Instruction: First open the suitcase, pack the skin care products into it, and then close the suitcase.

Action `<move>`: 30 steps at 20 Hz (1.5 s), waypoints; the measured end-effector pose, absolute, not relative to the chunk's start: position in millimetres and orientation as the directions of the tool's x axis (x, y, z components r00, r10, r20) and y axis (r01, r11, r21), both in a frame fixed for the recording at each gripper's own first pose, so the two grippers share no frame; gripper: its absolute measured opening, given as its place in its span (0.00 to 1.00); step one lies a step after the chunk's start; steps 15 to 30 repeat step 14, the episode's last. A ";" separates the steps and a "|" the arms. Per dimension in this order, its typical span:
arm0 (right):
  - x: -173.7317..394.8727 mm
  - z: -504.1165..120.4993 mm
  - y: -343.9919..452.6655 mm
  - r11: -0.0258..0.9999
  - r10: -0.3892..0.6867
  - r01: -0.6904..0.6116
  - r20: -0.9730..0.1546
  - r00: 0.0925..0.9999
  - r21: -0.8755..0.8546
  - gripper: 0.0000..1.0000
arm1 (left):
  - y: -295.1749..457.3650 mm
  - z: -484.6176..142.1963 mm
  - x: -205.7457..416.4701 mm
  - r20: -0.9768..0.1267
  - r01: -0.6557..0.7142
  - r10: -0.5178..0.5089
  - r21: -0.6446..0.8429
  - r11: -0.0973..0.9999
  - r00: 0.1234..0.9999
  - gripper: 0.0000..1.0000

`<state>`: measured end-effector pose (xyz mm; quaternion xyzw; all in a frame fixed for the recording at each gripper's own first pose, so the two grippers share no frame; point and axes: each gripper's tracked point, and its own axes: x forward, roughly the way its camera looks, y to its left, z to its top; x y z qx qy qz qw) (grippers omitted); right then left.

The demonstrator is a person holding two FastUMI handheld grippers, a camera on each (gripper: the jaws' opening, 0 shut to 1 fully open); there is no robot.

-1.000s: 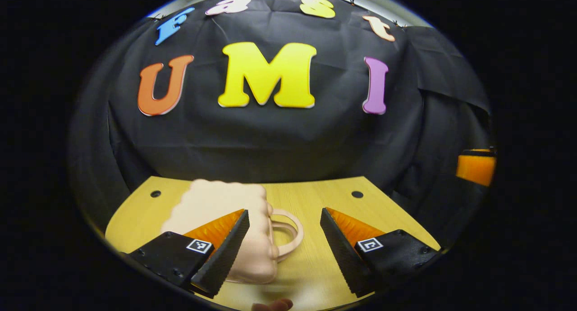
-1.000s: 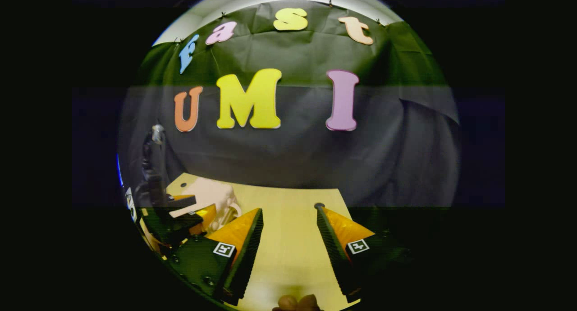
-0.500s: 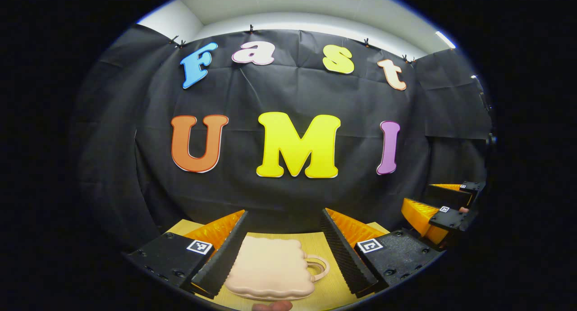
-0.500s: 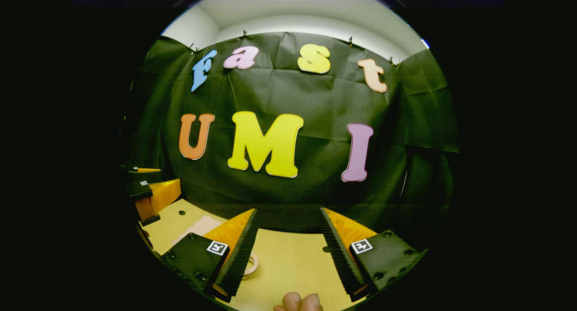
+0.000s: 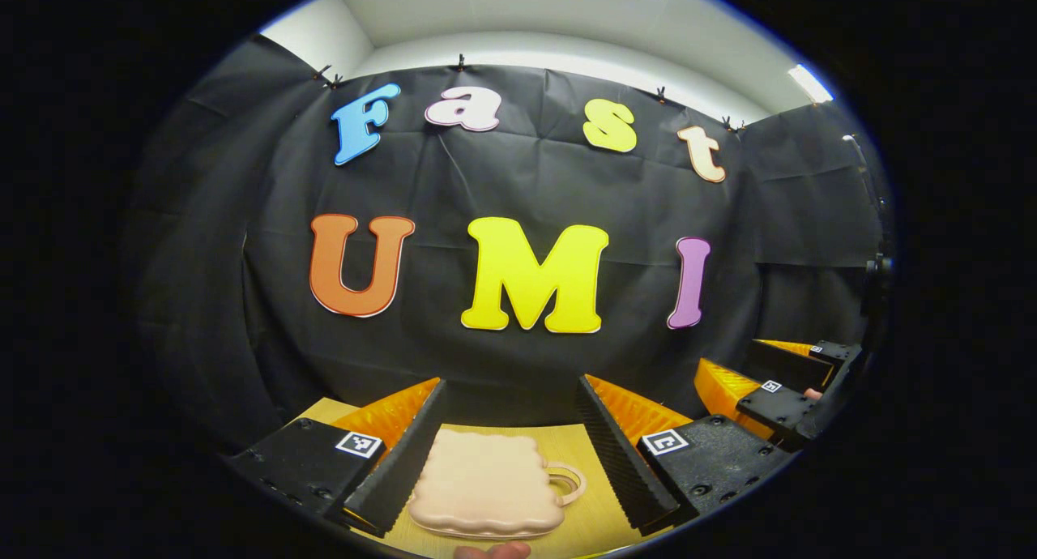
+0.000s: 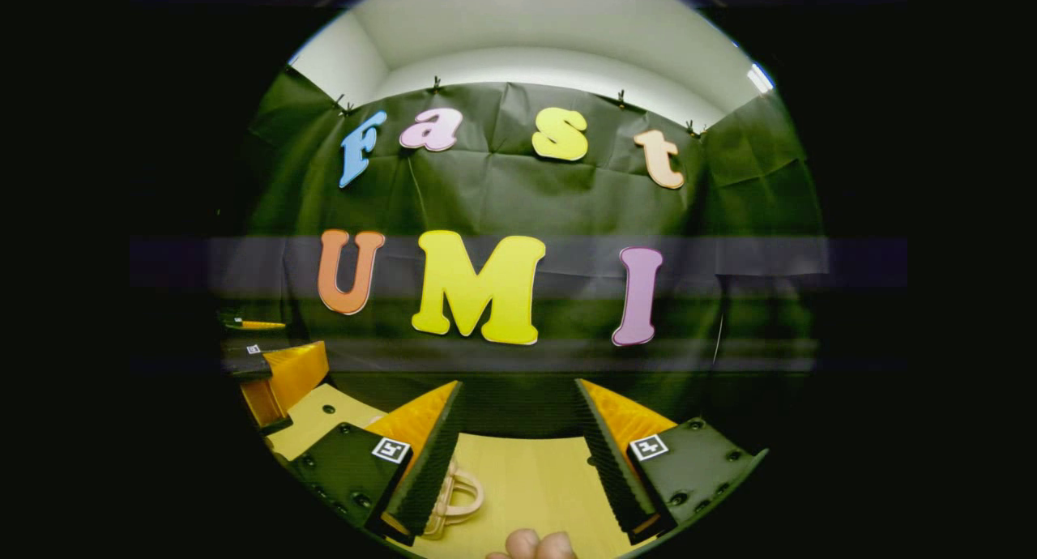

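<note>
A small beige suitcase (image 5: 486, 494) with a scalloped edge lies flat and closed on the wooden table (image 5: 567, 444), its loop handle pointing right. My left gripper (image 5: 509, 385) hangs open above it, and the case sits low between the two fingers without touching them. In the right gripper view, my right gripper (image 6: 518, 385) is open over bare table, and the suitcase handle (image 6: 458, 494) peeks out beside its left finger. Each gripper appears at the edge of the other's view: the right gripper (image 5: 761, 389) and the left gripper (image 6: 275, 364).
The black booth wall stands close behind the table's far edge. The tabletop (image 6: 527, 478) has small round holes near its back corners. A person's fingertips (image 6: 535, 544) show at the bottom of the right gripper view.
Both views have tipped upward, showing more wall and ceiling. The suitcase went from behind the left gripper's left finger to low between its fingers. Both grippers stayed open.
</note>
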<state>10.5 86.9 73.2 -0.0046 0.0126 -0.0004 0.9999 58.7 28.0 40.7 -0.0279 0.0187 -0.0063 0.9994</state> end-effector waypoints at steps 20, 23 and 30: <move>15.1 68.6 110.7 0.999 0.038 -0.039 -0.037 0.999 -0.019 0.80 | 47.7 34.9 54.9 -0.050 -0.023 0.020 -0.059 0.998 0.999 1.00; 15.1 68.6 110.7 0.999 0.038 -0.039 -0.037 0.999 -0.019 0.80 | 47.7 34.9 54.9 -0.050 -0.023 0.020 -0.059 0.998 0.999 1.00; 15.1 68.6 110.7 0.999 0.038 -0.039 -0.037 0.999 -0.019 0.80 | 47.7 34.9 54.9 -0.050 -0.023 0.020 -0.059 0.998 0.999 1.00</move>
